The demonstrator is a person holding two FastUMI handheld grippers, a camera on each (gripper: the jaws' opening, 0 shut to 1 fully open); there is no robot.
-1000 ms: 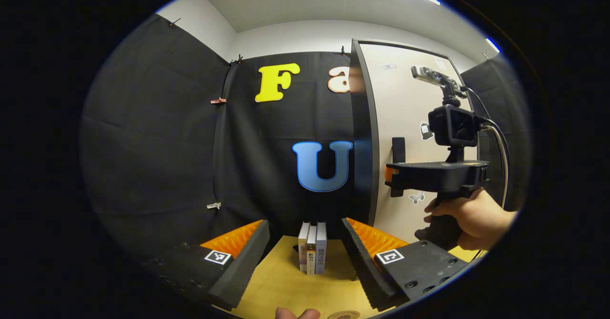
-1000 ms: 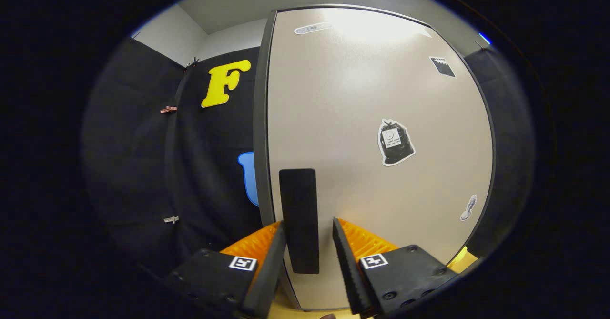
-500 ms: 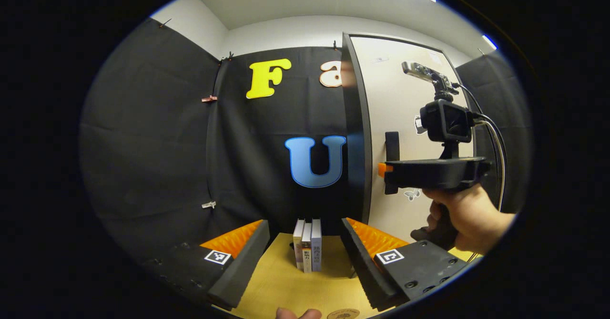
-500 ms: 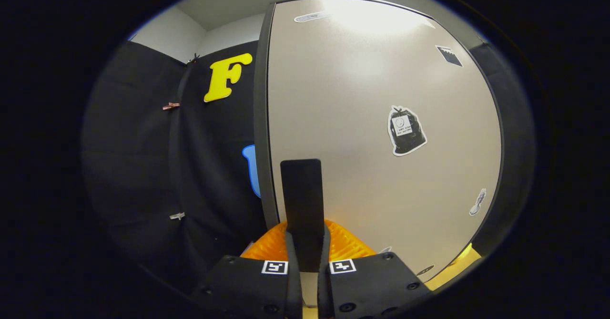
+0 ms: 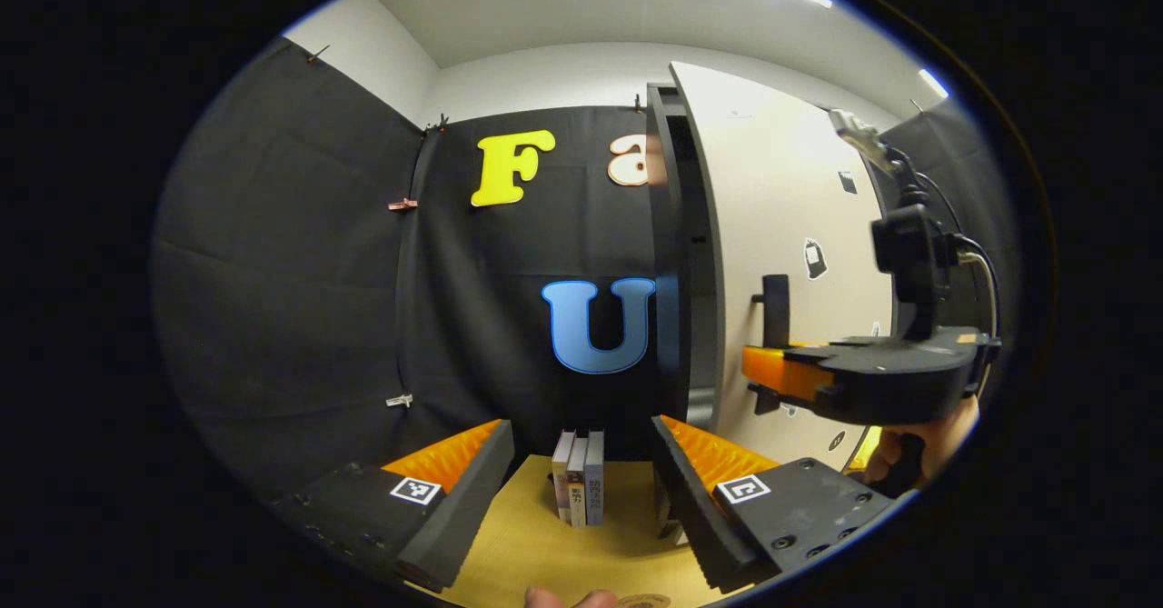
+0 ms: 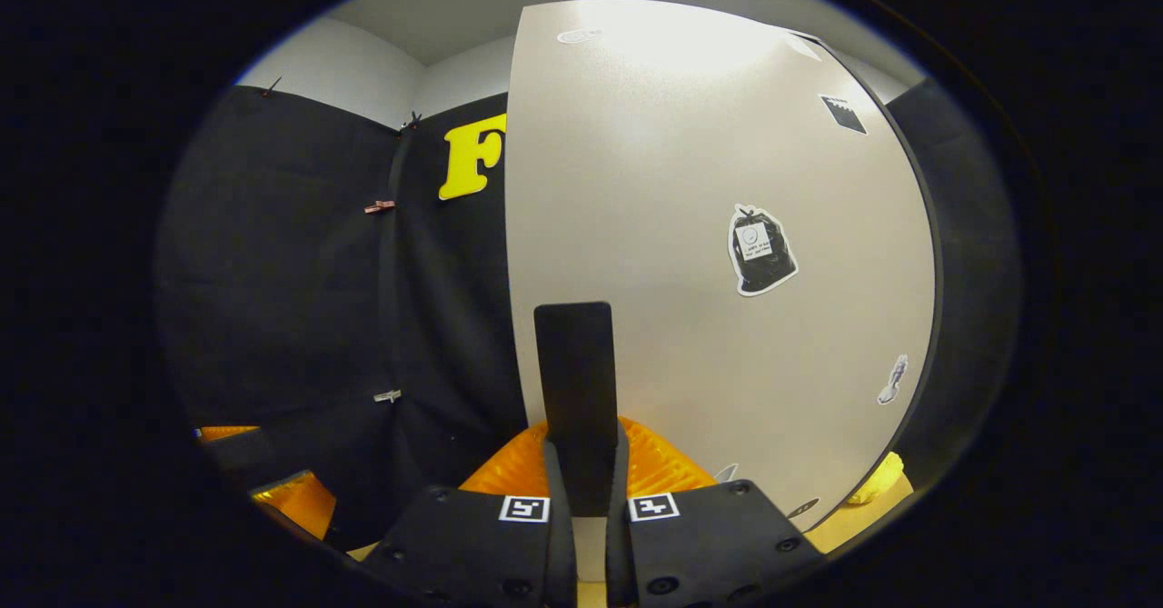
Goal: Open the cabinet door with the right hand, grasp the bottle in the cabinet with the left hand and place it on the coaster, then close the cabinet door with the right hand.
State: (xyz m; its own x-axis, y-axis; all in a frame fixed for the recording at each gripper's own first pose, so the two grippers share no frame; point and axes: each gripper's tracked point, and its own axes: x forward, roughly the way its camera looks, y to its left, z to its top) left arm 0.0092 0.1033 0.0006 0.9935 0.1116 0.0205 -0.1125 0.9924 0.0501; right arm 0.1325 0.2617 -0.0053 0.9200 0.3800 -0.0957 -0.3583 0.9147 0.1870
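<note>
The flat black door handle (image 6: 574,381) is clamped by the right hand-held gripper (image 6: 581,485); the beige cabinet door (image 6: 718,254) is held ajar. The left hand-held gripper (image 5: 581,472) is held apart over the wooden worktop (image 5: 563,553). The bottle is hidden inside. Risk: handle slipped by a skewed pull.

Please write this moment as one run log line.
right hand-held gripper: shut on door handle | cabinet door: ajar | left hand-held gripper: open
</note>
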